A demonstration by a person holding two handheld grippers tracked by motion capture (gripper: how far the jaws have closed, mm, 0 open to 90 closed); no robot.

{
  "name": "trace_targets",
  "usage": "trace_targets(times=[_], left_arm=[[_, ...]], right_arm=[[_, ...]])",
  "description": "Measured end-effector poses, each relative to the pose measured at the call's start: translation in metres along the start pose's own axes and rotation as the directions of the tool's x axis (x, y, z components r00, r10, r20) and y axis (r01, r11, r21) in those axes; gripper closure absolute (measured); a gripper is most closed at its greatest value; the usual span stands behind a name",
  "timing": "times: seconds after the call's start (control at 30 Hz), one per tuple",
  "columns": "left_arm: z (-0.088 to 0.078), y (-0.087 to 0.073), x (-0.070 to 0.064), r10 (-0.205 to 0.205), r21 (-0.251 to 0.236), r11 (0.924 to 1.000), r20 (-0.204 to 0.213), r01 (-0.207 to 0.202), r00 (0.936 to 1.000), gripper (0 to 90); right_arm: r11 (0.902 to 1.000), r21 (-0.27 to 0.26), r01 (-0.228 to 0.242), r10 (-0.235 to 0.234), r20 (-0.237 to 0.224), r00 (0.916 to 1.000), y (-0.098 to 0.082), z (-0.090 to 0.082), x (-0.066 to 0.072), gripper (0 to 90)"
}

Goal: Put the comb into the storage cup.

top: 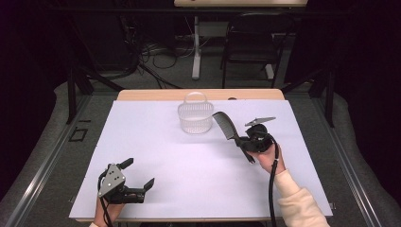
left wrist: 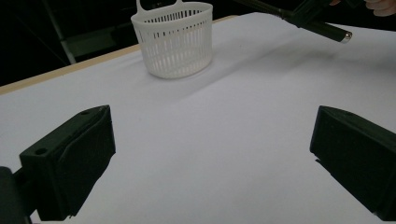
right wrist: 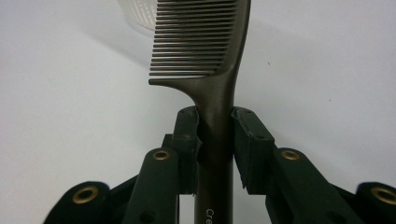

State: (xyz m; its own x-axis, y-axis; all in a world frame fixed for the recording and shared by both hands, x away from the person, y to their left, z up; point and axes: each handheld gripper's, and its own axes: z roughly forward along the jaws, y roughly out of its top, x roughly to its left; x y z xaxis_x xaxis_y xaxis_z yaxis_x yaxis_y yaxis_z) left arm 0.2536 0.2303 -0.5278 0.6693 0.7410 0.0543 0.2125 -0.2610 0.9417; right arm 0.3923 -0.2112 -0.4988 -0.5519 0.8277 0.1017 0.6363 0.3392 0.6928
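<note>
So the right tool (top: 242, 141) has its jaws pinched tight on the handle of a dark comb (top: 225, 125). In the right gripper view you can see both pads squeezing the handle (right wrist: 215, 154) just below where the teeth start, and the toothed end (right wrist: 198, 39) sticks straight out ahead of the tool. From the high view the comb is lifted off the worktop (top: 156, 161), slanting up and away from the tool toward the white slotted basket (top: 195, 117), with the tip close beside the basket's rim but not over it yet, as far as I can tell.

My read: the pickup is done and this is the carry step, comb heading for the basket. The next move probably calls for bringing the toothed end up over the rim, tipping the comb so it points down into the opening, then letting the jaws spread so it drops in. The basket looks light, so bumping the rim could shove it or tip it over.

The left tool (top: 134, 180) sits well off on the near side, low over the worktop, jaws spread wide with nothing between them. From its own camera the basket (left wrist: 173, 39) is far ahead, and the comb's handle end (left wrist: 327, 31) pokes in at the top.
</note>
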Motion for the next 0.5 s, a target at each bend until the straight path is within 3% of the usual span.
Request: trace_targets(times=[0.5], left_arm=[[0.0008, 0.0001, -0.0003, 0.002, 0.002, 1.0000, -0.003, -0.002, 1.0000, 0.3]], right_arm=[[0.9985, -0.055, 0.001, -0.001, -0.002, 1.0000, -0.0001, -0.0004, 0.0013, 71.9]])
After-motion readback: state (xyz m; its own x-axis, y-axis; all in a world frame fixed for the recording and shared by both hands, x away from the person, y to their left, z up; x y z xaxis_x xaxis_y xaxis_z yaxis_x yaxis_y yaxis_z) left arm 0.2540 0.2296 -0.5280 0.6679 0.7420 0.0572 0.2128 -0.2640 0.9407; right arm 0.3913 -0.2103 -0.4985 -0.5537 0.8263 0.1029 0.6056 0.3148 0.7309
